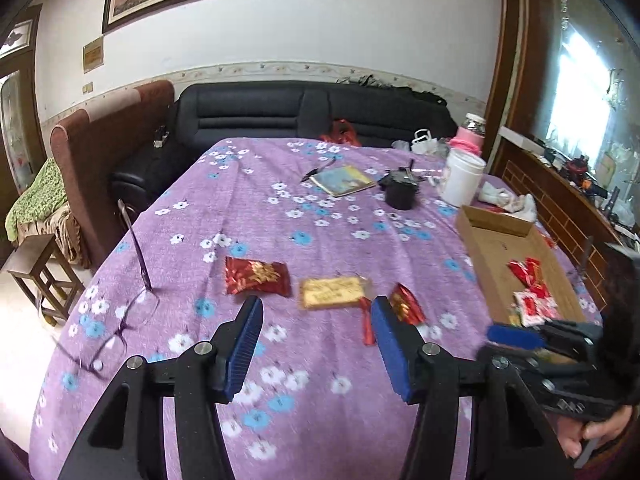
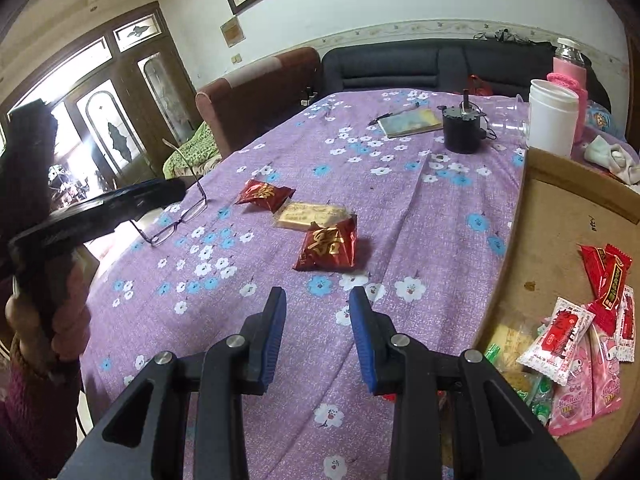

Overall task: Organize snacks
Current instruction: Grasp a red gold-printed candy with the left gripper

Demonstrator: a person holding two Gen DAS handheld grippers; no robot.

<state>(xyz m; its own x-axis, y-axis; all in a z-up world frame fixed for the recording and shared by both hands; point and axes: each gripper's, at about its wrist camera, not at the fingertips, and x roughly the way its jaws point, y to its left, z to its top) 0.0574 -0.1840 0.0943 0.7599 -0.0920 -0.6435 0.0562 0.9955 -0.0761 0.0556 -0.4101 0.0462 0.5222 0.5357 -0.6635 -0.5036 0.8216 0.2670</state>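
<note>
Right wrist view, glossy red gold-lettered snack packet [image 2: 327, 249], right claw [image 2: 317, 312] spread, left claw [image 1: 316, 322] spread

Low in the frame the left gripper [image 1: 316, 344] hangs with jaws apart over the purple floral tablecloth [image 1: 256, 208]; just above lie a red snack packet [image 1: 257, 276], a gold packet [image 1: 331, 292]; cardboard box [image 1: 496, 256] at right

Left gripper [image 1: 317, 312] with matte black angular arms, ribbed blue finger pads [image 1: 245, 348], round silver pivot screws, right gripper [image 2: 317, 304] built alike, bare-skinned hand [image 2: 48, 320] on black handle, maroon knitted sleeve at the wrist
</note>
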